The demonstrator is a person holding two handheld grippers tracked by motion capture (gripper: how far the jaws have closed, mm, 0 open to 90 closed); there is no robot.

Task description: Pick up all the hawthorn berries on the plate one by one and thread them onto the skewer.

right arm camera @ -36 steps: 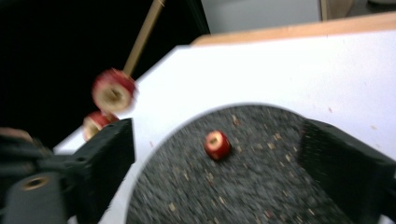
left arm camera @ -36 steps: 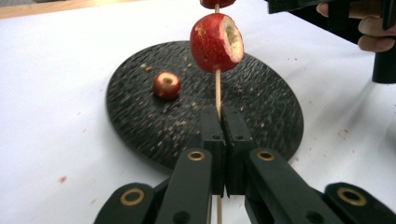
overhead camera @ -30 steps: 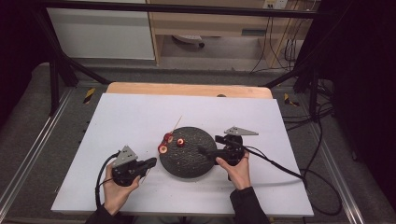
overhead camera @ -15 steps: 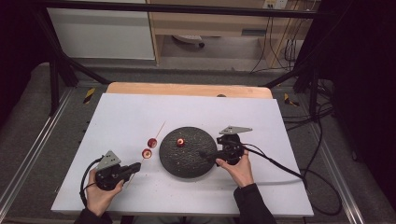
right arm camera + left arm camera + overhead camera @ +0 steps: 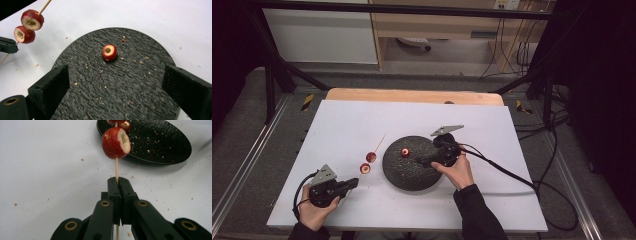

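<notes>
Right gripper (image 5: 117, 82) open, jaws just closing slightly with nothing between, cored fruit (image 5: 109, 52) straight ahead on plate (image 5: 140, 95) (left gripper (image 5: 117, 185) clamps skewer (image 5: 116, 168)).

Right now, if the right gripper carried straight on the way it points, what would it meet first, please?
Probably the cored red fruit on the dark plate: it lies ahead between the open jaws of the right gripper. Depth is unclear, so a downward tilt might touch the plate first.

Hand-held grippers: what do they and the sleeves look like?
Both the left hand-held gripper and the right hand-held gripper are black, each topped by a grey three-cornered plate and trailing a black cable. Their jaws are flat black blocks on brass-riveted links. Sleeves are dark.
</notes>
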